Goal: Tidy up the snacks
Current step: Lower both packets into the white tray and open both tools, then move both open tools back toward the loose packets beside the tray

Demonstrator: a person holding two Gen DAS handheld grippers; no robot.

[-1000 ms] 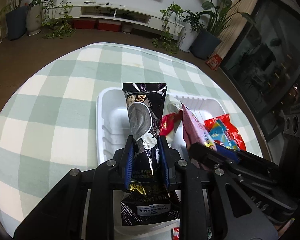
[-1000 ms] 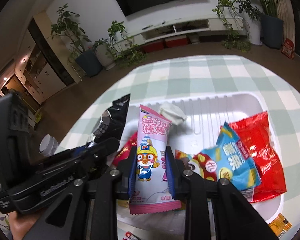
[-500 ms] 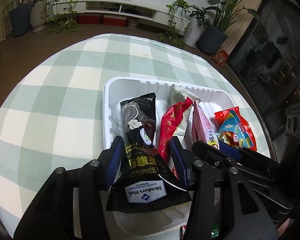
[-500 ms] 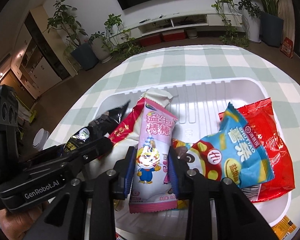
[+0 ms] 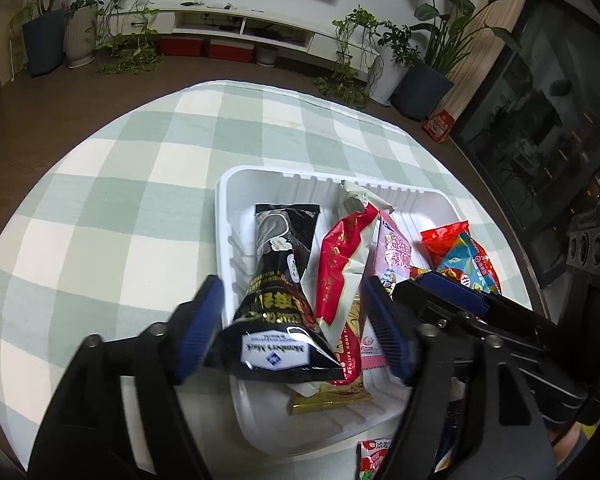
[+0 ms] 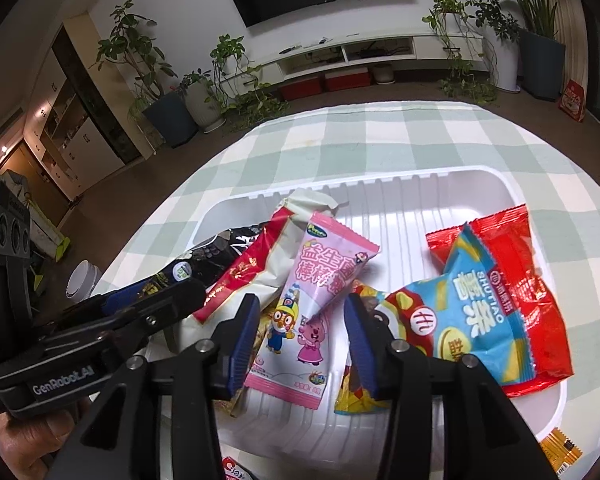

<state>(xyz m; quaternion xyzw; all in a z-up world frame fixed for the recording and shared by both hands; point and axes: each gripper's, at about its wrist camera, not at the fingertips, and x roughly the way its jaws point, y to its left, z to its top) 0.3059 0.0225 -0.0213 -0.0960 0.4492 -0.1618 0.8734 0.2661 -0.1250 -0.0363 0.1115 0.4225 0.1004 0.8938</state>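
Note:
A white plastic tray [image 5: 228, 200] [image 6: 440, 184] sits on the checked tablecloth and holds several snack packets. My left gripper [image 5: 296, 324] is open, its jaws wide on either side of a black packet [image 5: 284, 248] that lies in the tray's left part. My right gripper [image 6: 300, 332] is open, its jaws apart around a pink cartoon packet [image 6: 320, 280] [image 5: 392, 256] lying in the tray. A red and white packet [image 5: 340, 260] [image 6: 260, 264] lies between them. A blue packet [image 6: 460, 312] rests on a red packet [image 6: 528, 280] at the tray's right.
The round table has a green and white checked cloth [image 5: 120, 200]. Small packets lie outside the tray at the near edge: a red and white one [image 5: 374, 456] and an orange one [image 6: 560, 450]. Plants and a TV shelf stand behind.
Both grippers opened and let go: the black packet and the pink packet now lie in the tray. Both grippers have drawn back a little.

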